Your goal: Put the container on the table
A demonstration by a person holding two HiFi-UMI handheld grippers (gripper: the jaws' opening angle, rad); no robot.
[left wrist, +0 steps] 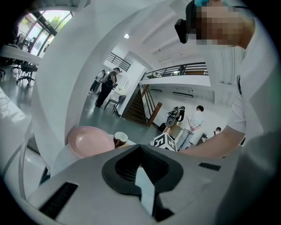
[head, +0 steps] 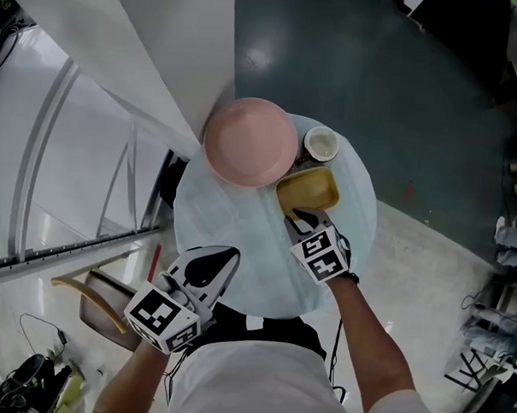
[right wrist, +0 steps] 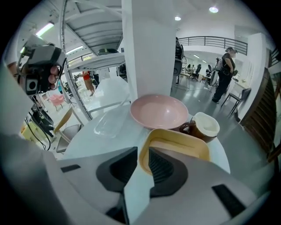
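Note:
A yellow rectangular container [head: 308,190] [right wrist: 178,147] rests on the round pale table [head: 240,243], next to a pink bowl [head: 250,141] [right wrist: 159,111] [left wrist: 90,141] and a brown mug [head: 321,144] [right wrist: 205,125] [left wrist: 120,139]. My right gripper [head: 302,218] [right wrist: 141,163] is shut on the container's near rim, one jaw inside the wall and one outside. My left gripper [head: 213,268] [left wrist: 140,151] hovers over the table's near left edge, shut with nothing in it.
A white pillar [head: 175,61] stands close behind the table's left side. A clear plastic lid [right wrist: 106,123] lies on the table's left part. A chair [head: 100,301] sits at lower left on the floor. Several people stand far off [left wrist: 106,88].

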